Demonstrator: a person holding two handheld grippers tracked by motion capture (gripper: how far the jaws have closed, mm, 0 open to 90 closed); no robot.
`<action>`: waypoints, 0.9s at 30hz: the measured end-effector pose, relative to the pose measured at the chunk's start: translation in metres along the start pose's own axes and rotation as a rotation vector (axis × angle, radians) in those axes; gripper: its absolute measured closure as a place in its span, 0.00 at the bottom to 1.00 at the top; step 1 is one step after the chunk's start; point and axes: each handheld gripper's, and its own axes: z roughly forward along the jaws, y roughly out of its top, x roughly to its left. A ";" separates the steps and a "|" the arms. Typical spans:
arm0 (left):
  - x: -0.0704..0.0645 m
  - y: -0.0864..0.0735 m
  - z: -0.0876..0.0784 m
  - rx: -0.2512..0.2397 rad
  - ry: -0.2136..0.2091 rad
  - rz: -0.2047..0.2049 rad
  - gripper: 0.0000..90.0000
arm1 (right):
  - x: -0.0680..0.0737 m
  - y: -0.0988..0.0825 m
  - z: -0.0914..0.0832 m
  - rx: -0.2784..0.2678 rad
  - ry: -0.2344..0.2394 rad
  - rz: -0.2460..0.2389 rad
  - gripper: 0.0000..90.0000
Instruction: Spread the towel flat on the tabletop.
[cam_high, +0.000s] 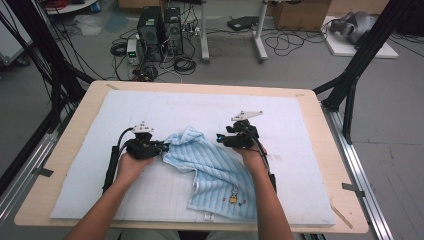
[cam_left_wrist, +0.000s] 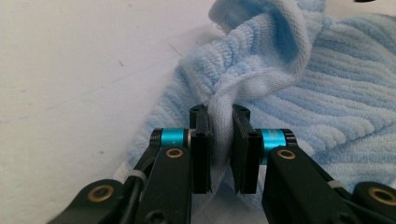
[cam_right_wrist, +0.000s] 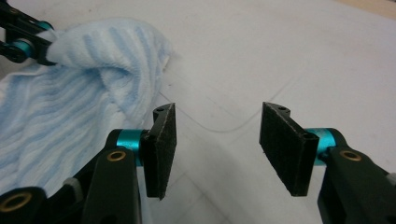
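Observation:
A pale blue ribbed towel (cam_high: 215, 170) lies crumpled on the white mat (cam_high: 150, 105), with a small cartoon print near its front corner. My left gripper (cam_high: 165, 146) is at the towel's left edge. In the left gripper view its jaws (cam_left_wrist: 220, 116) pinch a bunched white-hemmed fold of the towel (cam_left_wrist: 327, 93). My right gripper (cam_high: 219, 137) hovers at the towel's upper right edge. In the right gripper view it (cam_right_wrist: 219, 112) stands open over bare mat with nothing between its pads, the towel (cam_right_wrist: 70, 93) lies to its left, and the left gripper (cam_right_wrist: 23, 39) holds the far fold.
The mat covers a wooden table (cam_high: 80, 115) whose rim shows all round. Black frame posts (cam_high: 350, 85) stand at the right and left of the table. Computer towers (cam_high: 160, 32) and cables sit on the floor beyond the far edge.

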 end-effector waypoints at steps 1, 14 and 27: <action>0.001 0.000 -0.001 -0.005 0.002 -0.005 0.88 | 0.001 0.003 0.005 0.012 0.000 -0.004 0.51; 0.009 -0.007 -0.007 -0.023 0.000 -0.014 0.88 | 0.028 0.017 0.066 0.119 0.072 -0.002 0.48; 0.010 -0.008 -0.006 -0.026 0.004 -0.021 0.88 | 0.044 0.021 0.068 0.129 0.058 -0.120 0.99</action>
